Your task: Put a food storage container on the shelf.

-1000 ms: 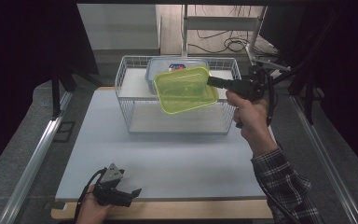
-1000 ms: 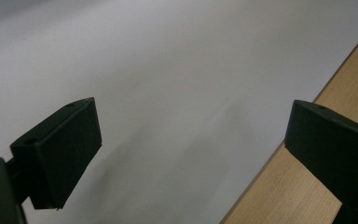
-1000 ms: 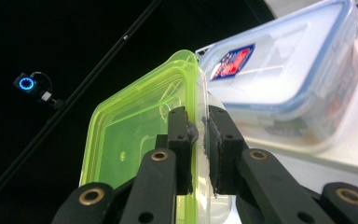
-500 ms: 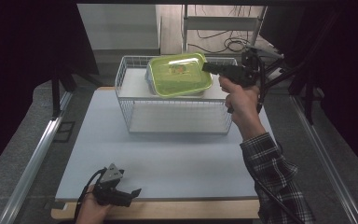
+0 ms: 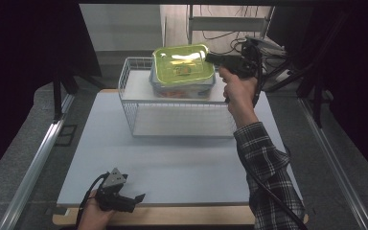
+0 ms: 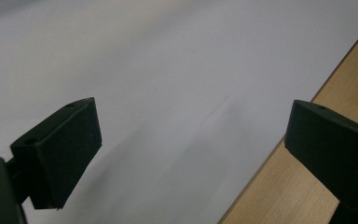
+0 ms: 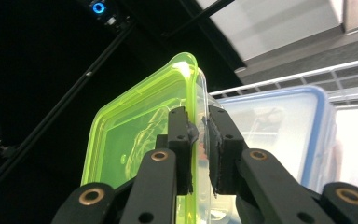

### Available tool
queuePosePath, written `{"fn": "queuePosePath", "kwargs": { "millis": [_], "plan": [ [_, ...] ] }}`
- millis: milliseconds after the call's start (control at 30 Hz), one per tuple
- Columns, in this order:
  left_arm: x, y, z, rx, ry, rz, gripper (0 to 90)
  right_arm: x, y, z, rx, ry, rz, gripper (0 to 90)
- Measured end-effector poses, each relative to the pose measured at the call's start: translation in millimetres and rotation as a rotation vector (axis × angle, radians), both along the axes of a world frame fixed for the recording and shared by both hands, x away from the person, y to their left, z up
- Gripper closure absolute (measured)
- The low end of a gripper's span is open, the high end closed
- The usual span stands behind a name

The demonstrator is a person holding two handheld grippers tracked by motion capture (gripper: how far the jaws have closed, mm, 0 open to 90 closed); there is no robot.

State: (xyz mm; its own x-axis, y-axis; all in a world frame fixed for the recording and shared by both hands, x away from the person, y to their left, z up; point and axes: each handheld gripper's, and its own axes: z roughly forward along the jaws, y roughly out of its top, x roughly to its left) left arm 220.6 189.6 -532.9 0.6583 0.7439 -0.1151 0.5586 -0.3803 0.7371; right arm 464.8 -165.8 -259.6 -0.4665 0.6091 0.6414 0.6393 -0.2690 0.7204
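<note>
The right gripper [image 5: 210, 57] is closed on the right-hand rim of the green lid [image 5: 183, 63]; in the right gripper view the two black pads are seen pinching that rim [image 7: 196, 135] between them, so the lid is carried, not resting free. From the jaws the lid extends leftward in the high view, lying roughly level and broad side up over the clear container with the blue rim [image 5: 182, 88]. That container stands inside the wire basket [image 5: 136, 124], toward its far right corner. The lid is seen directly above the container, its outline close to matching the container's, though whether the lid's underside already touches the rim cannot be told from these views.

Judgement: the coming move turns on the vertical gap and the squareness of lid over container. The lid's long axis runs across the basket, in line with the container's; a straight lowering would seat it, provided the far-left corner is not held higher than the gripped edge.

The left gripper [image 5: 124, 201] is held at the near left edge of the table [image 5: 182, 163], jaws apart and empty, well apart from the basket. The right hand [image 5: 237, 91] is by far the nearer.
</note>
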Motion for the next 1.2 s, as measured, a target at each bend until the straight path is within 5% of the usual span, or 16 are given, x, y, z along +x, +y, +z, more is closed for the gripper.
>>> {"fn": "queuePosePath", "kwargs": {
  "millis": [500, 1200],
  "plan": [
    [0.2, -0.7, -0.7, -0.001, 0.003, -0.006, 3.9, 13.5, 6.6, -2.0, -0.021, -0.010, -0.076, 80.0],
    [-0.1, -2.2, -1.2, 0.008, 0.006, -0.011, 3.9, 9.2, 16.8, -5.1, -0.160, -0.053, -0.082, 73.5]
  ]
}}
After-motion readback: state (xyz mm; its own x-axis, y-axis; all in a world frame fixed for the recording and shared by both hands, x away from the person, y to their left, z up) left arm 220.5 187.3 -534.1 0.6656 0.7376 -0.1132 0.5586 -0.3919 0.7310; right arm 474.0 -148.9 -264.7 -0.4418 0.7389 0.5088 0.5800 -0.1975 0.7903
